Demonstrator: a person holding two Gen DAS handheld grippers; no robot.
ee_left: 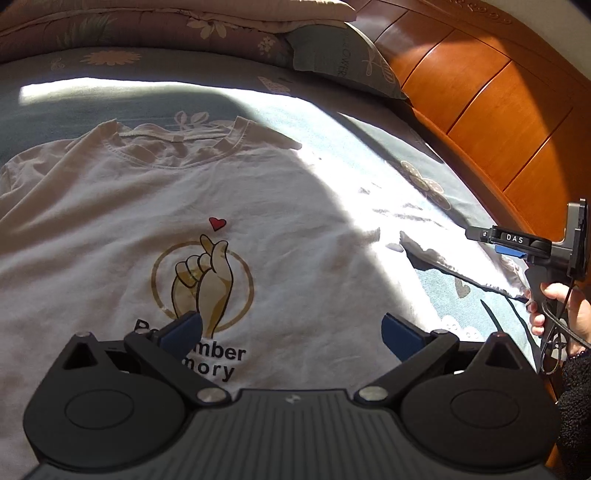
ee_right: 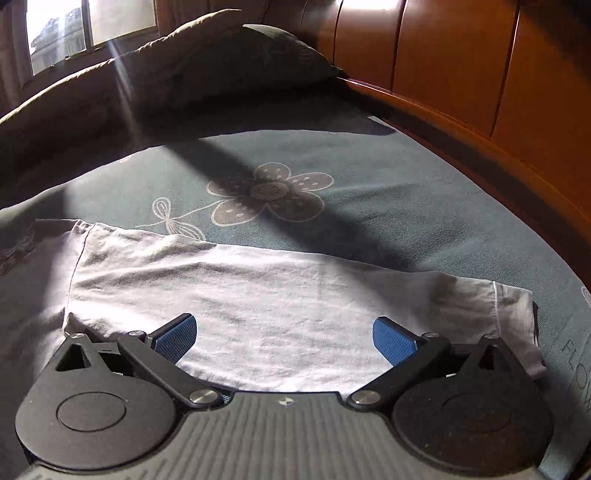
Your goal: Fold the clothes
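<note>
Sunlight falls in a bright band across a bed [ee_left: 369, 147] covered with a grey-blue flowered sheet [ee_right: 369, 221], and an orange-brown wooden headboard [ee_left: 480, 122] runs along its far right side. A white T-shirt [ee_left: 110, 229] lies face up and spread flat on the sheet, neckline away from the left wrist camera. Its print shows a finger-heart hand inside a gold ring under a small red heart, and beneath it black lettering of which only "mber" and "mory" can be read past the left claw [ee_left: 291, 334]. That claw hangs just above the print with its blue pads well apart and nothing between them.

At the left view's right edge a hand [ee_left: 561, 306] in a dark fuzzy sleeve holds the right claw [ee_right: 284, 341] by its handle; a label on it reads "DAS". A pillow [ee_left: 343, 62] by the headboard carries the letters "OWER".

Only the right wrist view shows a window [ee_right: 74, 29] behind the rumpled quilt [ee_right: 92, 96]. It looks down on the shirt's sleeve [ee_right: 295, 302], the claw spread wide, gripping nothing. "FLOW" is printed on the sheet at the right edge.
</note>
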